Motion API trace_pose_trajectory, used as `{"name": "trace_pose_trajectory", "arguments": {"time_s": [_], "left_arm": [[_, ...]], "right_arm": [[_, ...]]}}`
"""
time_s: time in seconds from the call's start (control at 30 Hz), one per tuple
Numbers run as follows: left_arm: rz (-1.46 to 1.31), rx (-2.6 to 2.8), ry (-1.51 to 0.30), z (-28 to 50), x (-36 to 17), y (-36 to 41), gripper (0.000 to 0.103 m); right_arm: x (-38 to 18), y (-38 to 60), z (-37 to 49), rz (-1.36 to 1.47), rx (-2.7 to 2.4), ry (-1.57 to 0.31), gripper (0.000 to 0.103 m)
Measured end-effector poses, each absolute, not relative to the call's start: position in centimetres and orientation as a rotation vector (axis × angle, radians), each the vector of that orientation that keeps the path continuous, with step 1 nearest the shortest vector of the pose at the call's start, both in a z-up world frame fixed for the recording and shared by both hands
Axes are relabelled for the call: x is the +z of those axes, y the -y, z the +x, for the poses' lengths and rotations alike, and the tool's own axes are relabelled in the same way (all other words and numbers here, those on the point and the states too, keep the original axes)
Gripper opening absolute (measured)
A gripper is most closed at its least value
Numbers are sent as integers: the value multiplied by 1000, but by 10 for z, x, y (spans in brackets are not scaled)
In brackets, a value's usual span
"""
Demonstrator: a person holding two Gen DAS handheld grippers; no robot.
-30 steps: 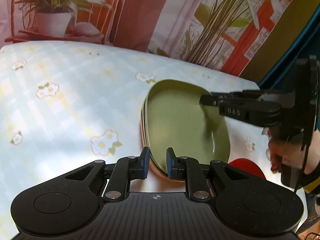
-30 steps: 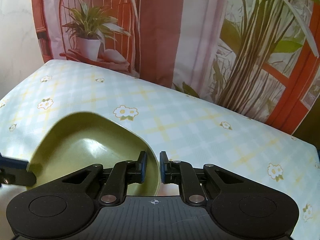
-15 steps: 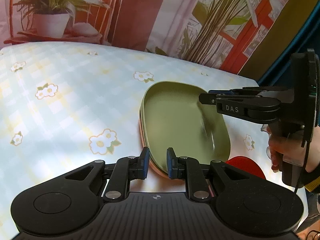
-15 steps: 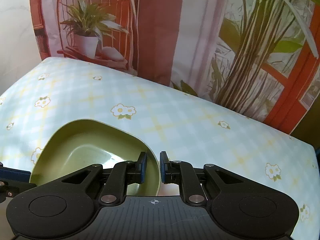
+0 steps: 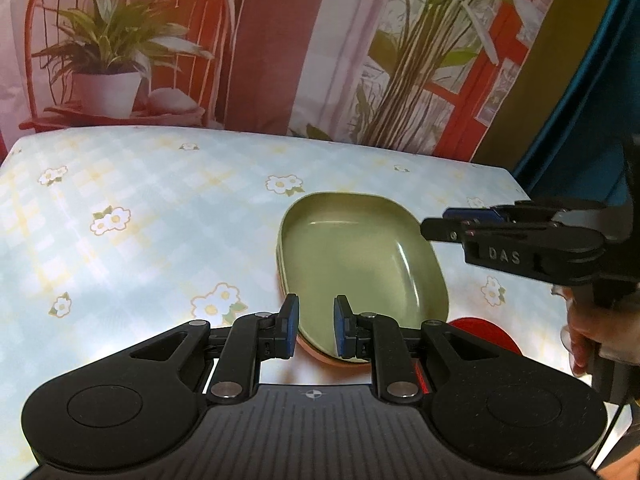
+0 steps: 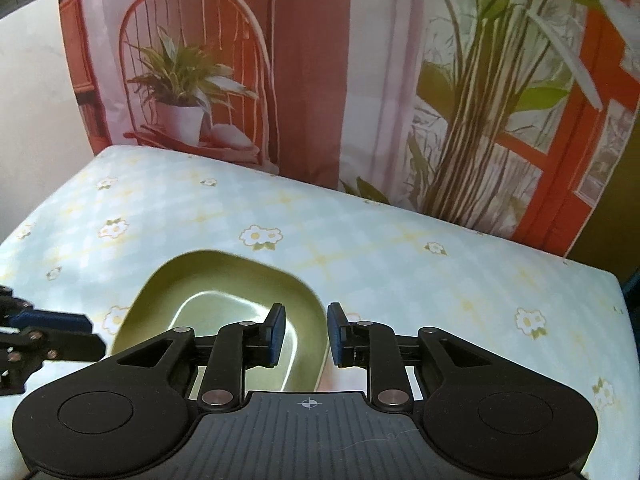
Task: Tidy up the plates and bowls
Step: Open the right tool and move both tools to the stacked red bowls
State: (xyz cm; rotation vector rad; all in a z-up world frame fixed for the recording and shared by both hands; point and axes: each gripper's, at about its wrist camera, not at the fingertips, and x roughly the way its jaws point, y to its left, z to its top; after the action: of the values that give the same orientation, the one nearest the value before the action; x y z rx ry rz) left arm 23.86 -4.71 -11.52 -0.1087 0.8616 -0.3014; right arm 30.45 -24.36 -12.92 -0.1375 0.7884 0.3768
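Observation:
A green squarish plate (image 5: 352,264) lies on top of a stack with a pink plate edge (image 5: 316,354) under it, on the flowered tablecloth. My left gripper (image 5: 314,330) is open and empty, just above the stack's near rim. My right gripper (image 6: 302,334) is open, its jaws on either side of the green plate's (image 6: 224,300) right rim without touching it. In the left wrist view the right gripper (image 5: 434,228) sits at the plate's far right edge. A red dish (image 5: 484,334) shows partly to the right of the stack.
The tablecloth (image 5: 140,220) stretches left and back of the stack. A printed backdrop (image 5: 280,40) with a plant and chair stands along the table's far edge. The table's right edge (image 6: 616,292) is near the right gripper. The person's hand (image 5: 596,332) holds the right gripper.
The green plate came down level onto the stack. My right gripper opened and let go of its rim, then drew back a little. The left gripper rose slightly.

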Motion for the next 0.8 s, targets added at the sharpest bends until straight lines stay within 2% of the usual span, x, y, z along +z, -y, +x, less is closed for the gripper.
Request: {"name": "trace_pose_trajectory", "arguments": {"time_s": [0.13, 0.23, 0.3, 0.8], "left_arm": [[-89, -306, -847, 229, -113, 51, 19], [-76, -308, -838, 223, -113, 54, 22], [-68, -309, -830, 219, -113, 55, 34], [-78, -368, -826, 189, -123, 67, 34]], "right_arm": [[-128, 253, 286, -118, 356, -789, 27], [-128, 262, 275, -81, 333, -784, 37], [-128, 270, 267, -46, 327, -749, 42], [-139, 309, 210, 85, 282, -737, 47]]}}
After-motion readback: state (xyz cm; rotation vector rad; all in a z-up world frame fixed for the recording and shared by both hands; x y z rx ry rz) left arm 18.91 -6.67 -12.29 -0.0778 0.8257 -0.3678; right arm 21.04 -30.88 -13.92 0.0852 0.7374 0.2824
